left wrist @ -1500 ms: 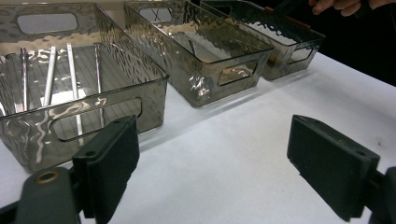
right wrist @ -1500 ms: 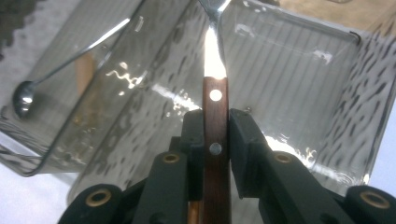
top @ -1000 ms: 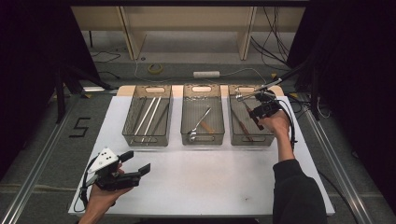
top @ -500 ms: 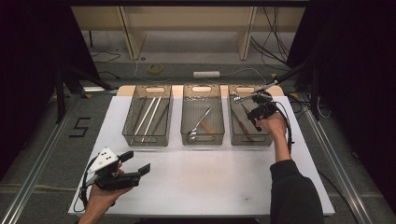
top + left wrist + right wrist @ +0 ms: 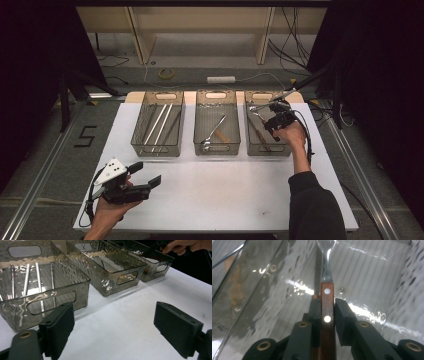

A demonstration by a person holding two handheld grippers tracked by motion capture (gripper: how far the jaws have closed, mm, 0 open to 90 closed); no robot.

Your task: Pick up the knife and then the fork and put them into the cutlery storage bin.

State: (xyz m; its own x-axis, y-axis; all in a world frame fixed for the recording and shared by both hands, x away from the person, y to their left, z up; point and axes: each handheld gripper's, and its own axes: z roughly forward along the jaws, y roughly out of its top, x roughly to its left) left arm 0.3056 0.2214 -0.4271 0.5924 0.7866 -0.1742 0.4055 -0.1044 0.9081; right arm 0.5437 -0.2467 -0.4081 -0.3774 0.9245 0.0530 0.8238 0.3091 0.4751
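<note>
My right gripper [image 5: 270, 120] hangs over the right smoky plastic bin [image 5: 286, 150], shut on a wooden-handled utensil [image 5: 327, 305]. Its metal end [image 5: 253, 107] points left and away over the bin's far end. In the right gripper view both pads [image 5: 343, 315] press the riveted brown handle, and the steel neck runs up over the bin's ribbed floor. My left gripper [image 5: 146, 173] is held low at the table's front left, open with nothing between its fingers [image 5: 60, 325]. It faces the bins.
Three bins stand in a row at the back of the white table [image 5: 225, 195]. The left bin [image 5: 136, 145] holds several metal sticks [image 5: 159, 126], the middle bin [image 5: 197, 142] a spoon [image 5: 214, 134]. More brown-handled pieces [image 5: 260, 135] lie in the right bin.
The right gripper and its utensil have shifted very slightly over the right bin. The left hand has not moved.
</note>
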